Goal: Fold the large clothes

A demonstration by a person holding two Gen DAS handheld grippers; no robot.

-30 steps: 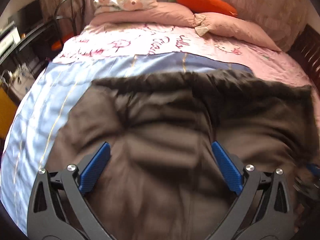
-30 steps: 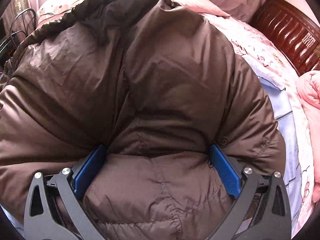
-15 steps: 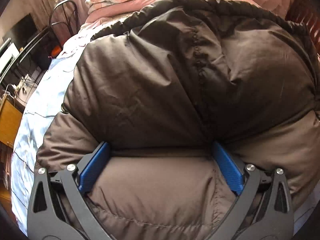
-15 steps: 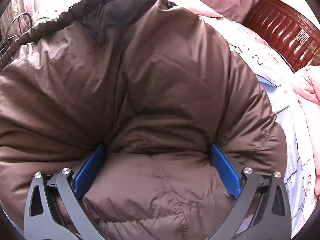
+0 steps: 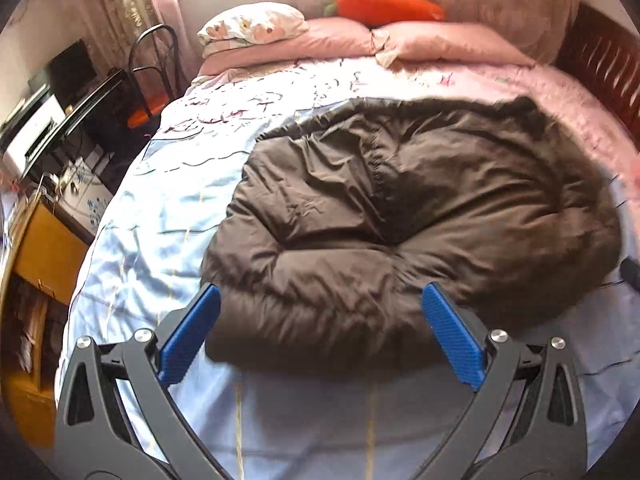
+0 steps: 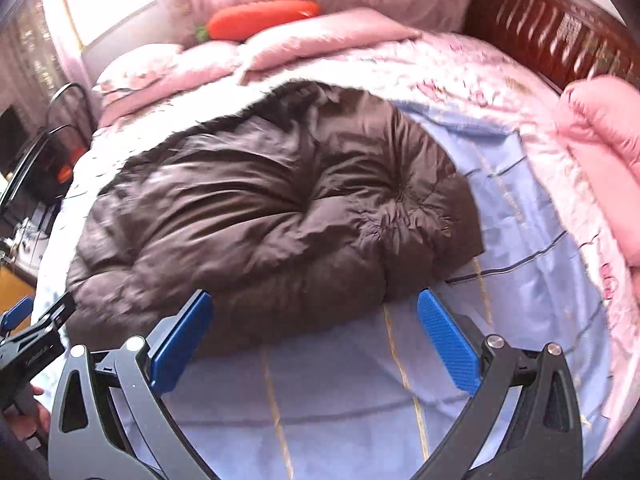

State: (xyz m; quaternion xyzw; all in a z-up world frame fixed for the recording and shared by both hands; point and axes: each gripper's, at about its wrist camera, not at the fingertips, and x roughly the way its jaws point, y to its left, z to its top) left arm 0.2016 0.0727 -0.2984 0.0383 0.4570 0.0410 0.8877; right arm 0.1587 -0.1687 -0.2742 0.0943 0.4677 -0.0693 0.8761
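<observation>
A brown puffy down jacket [image 5: 408, 216] lies folded in a thick bundle on the light blue bed sheet [image 5: 152, 232]. My left gripper [image 5: 320, 332] is open just above the bundle's near edge, with nothing between its blue pads [image 5: 188, 332]. In the right wrist view the same jacket [image 6: 280, 208] lies ahead, and my right gripper [image 6: 314, 340] is open over the sheet [image 6: 520, 264] at the jacket's near right edge. The left gripper [image 6: 24, 332] shows at the left border there, held by a hand [image 6: 28, 416].
Pink pillows [image 5: 448, 44], a patterned pillow [image 5: 256, 28] and an orange carrot plush [image 5: 388, 6] lie at the bed's far side. A dark wooden headboard [image 6: 560, 28] and a pink quilt [image 6: 604, 152] are at right. A chair [image 5: 152, 76] and desk [image 5: 48, 120] stand at left.
Both grippers have pulled back from the jacket, which filled both views and bulged between the pads before. The jacket now lies on the bed, apart from the fingers.
</observation>
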